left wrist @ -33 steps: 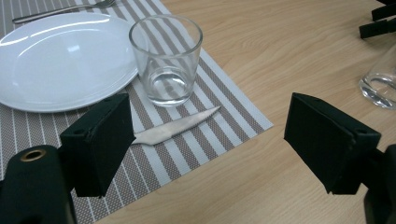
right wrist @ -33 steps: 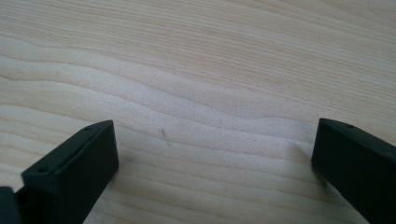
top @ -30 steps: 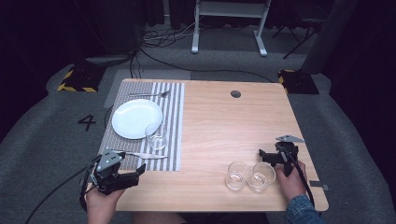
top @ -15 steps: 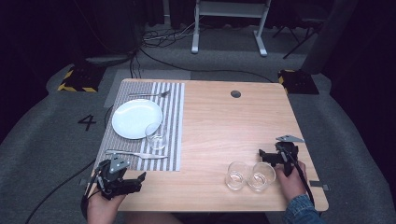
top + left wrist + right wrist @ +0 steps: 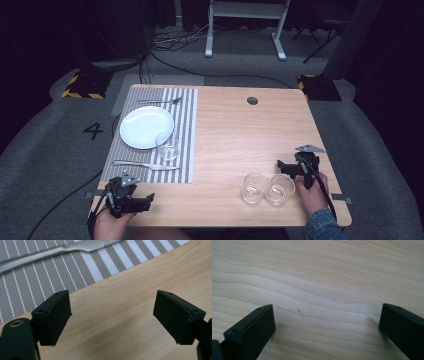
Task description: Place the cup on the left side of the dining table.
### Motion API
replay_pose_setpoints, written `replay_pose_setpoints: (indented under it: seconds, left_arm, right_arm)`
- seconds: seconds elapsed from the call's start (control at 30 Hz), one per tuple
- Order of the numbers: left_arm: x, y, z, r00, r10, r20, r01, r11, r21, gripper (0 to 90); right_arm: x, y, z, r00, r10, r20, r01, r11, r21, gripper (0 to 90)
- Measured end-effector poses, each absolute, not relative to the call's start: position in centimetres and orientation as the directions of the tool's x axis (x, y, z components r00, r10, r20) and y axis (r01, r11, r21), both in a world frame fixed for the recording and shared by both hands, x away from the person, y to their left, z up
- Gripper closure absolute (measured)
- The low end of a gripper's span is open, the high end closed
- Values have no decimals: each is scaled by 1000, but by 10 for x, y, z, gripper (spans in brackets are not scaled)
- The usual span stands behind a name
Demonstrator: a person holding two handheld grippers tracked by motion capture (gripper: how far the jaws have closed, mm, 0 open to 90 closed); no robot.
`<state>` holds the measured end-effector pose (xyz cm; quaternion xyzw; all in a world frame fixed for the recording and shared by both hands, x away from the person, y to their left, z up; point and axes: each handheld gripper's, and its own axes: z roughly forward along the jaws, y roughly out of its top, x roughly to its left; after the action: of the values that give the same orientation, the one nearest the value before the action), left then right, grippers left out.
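Wooden tabletop (image 5: 235, 135) under both spread-jawed tools; my left gripper (image 5: 112, 315) has pulled back off the striped placemat (image 5: 185, 130), leaving the knife (image 5: 50, 253) placed; right gripper (image 5: 287, 167) waits beside two glasses (image 5: 252, 187)

Your high view looks forward and down over the whole surface (image 5: 225, 130); both gripper views (very close) share its wood.

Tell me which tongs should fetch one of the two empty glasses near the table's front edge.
Right. The right tongs sit open just beside the two glasses, while the left tongs, also open, are at the far corner by the striped placemat.
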<state>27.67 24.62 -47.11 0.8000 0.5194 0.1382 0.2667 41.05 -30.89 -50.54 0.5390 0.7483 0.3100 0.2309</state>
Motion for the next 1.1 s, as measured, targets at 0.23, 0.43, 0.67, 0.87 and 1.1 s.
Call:
replay_pose_setpoints:
  seconds: [0.23, 0.43, 0.67, 0.87, 1.1]
  left_arm:
    - [280, 247, -484, 412, 908, -72, 780, -311, 543, 150]
    - [280, 247, -488, 406, 911, -66, 784, -310, 538, 147]
    - [275, 254, -500, 403, 915, -34, 722, -295, 625, 86]
    - [273, 257, -509, 425, 905, -29, 664, -290, 689, 24]
    - [273, 256, -513, 442, 897, -27, 634, -291, 716, 1]
  right_arm:
    - [411, -309, -505, -313, 950, -12, 663, 227, 713, 8]
    - [411, -309, -505, -312, 950, -11, 664, 227, 713, 8]
    - [411, -309, -505, -313, 950, -12, 663, 227, 713, 8]
    - [411, -309, -505, -312, 950, -12, 663, 227, 713, 8]
    - [411, -309, -505, -313, 950, -12, 663, 227, 713, 8]
